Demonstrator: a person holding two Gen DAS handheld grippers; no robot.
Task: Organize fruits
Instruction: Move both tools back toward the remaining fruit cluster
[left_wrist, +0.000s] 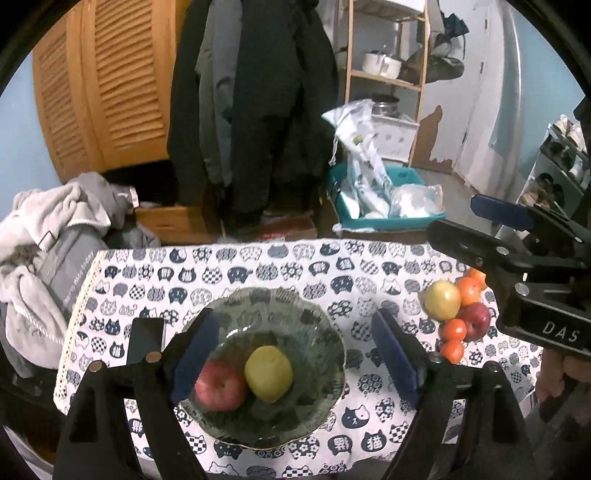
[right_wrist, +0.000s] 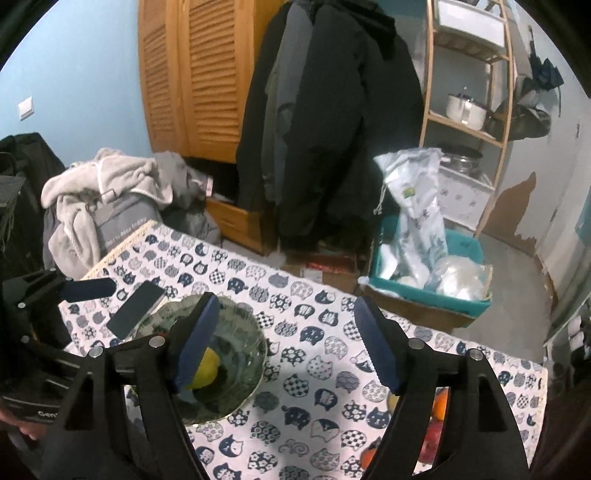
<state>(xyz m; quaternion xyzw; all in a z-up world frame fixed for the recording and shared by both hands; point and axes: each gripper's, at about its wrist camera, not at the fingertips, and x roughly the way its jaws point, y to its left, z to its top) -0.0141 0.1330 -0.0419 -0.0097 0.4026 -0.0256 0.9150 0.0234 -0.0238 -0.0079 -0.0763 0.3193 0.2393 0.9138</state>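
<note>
A dark glass bowl (left_wrist: 317, 354) sits on the cat-print cloth and holds a red apple (left_wrist: 219, 386) and a yellow pear (left_wrist: 269, 373). My left gripper (left_wrist: 295, 360) is open and empty, hovering over the bowl. A pile of loose fruit lies at the right: a yellow-green apple (left_wrist: 442, 300), a red apple (left_wrist: 476, 320) and several small oranges (left_wrist: 453, 329). My right gripper (right_wrist: 286, 345) is open and empty above the cloth, right of the bowl (right_wrist: 243, 384); it also shows in the left wrist view (left_wrist: 458, 221). The pear (right_wrist: 207, 369) shows behind its left finger.
A black phone (left_wrist: 146, 339) lies on the cloth left of the bowl. Past the table's far edge are a clothes pile (left_wrist: 55, 236), hanging coats (left_wrist: 266, 110), a teal bin with bags (left_wrist: 380, 192) and a wooden shelf (left_wrist: 388, 74).
</note>
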